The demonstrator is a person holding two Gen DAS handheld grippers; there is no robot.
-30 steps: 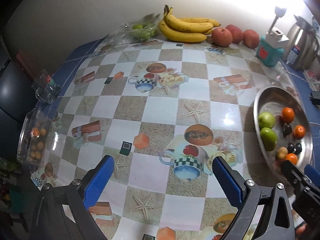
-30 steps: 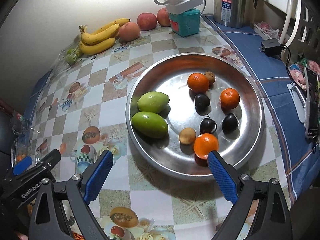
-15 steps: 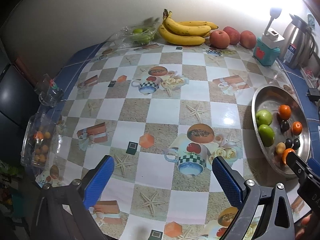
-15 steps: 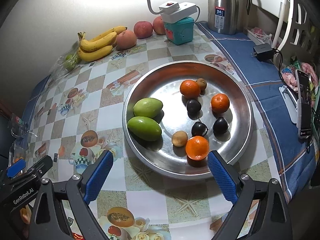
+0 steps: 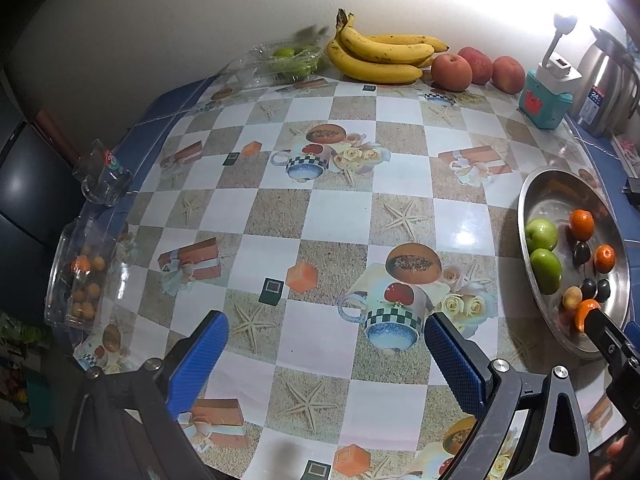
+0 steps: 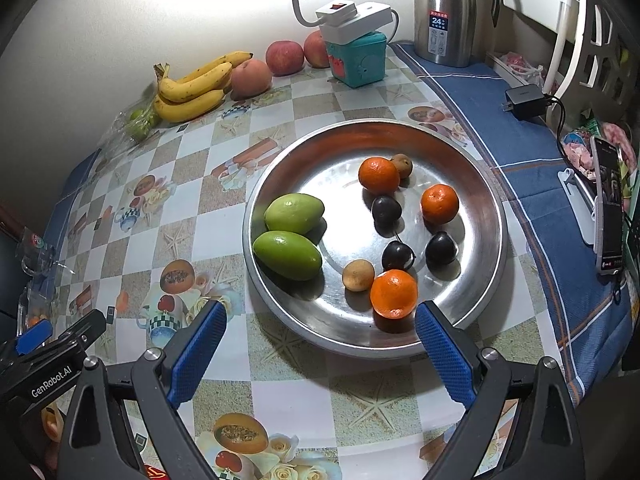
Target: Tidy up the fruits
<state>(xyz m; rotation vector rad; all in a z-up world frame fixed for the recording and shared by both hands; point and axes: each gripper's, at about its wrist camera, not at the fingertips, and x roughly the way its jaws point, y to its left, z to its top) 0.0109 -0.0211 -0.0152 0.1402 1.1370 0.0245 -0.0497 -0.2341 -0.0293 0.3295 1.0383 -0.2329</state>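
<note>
1. Checkered worktop (image 5: 340, 216) with a printed oilcloth of cups, starfish and gift boxes, pale wall behind, blue cloth at the edges. Left wrist view: left claw (image 5: 324, 354) hovers over bare cloth at lower centre, jaws wide apart, nothing between them.
2. Same view, upper centre against the wall: banana bunch (image 5: 380, 58), long axis running left-right across the frame, three apples (image 5: 476, 68) just to its right, clear pack of green fruit (image 5: 286, 60) to its left. All well apart from the left claw, straight ahead and up-frame.
3. Same view, left edge: clear tub of small orange fruit (image 5: 80, 276). Right edge: steel tray (image 5: 556, 184) with fruit in it; the right tool's tip pokes in at lower right.
4. Right wrist view: right claw (image 6: 320, 344) at bottom centre, jaws wide apart, empty. Its right finger sits at the tray's near rim (image 6: 494, 208), just beside the nearest orange (image 6: 394, 293).
5. In the tray: two green mangoes (image 6: 292, 236) at left, lying lengthwise left-right; three oranges, three dark plums (image 6: 400, 255) and two small brown fruits to the right.
6. Judgement: fruit still loose by the wall likely goes to the tray. Bananas sit up-frame and left of the right claw, dead ahead of the left one; the left looks better lined up.
7. Background here: steel kettle (image 6: 448, 12), teal box (image 6: 358, 58) carrying a power strip, phone (image 6: 608, 208) at right edge.
</note>
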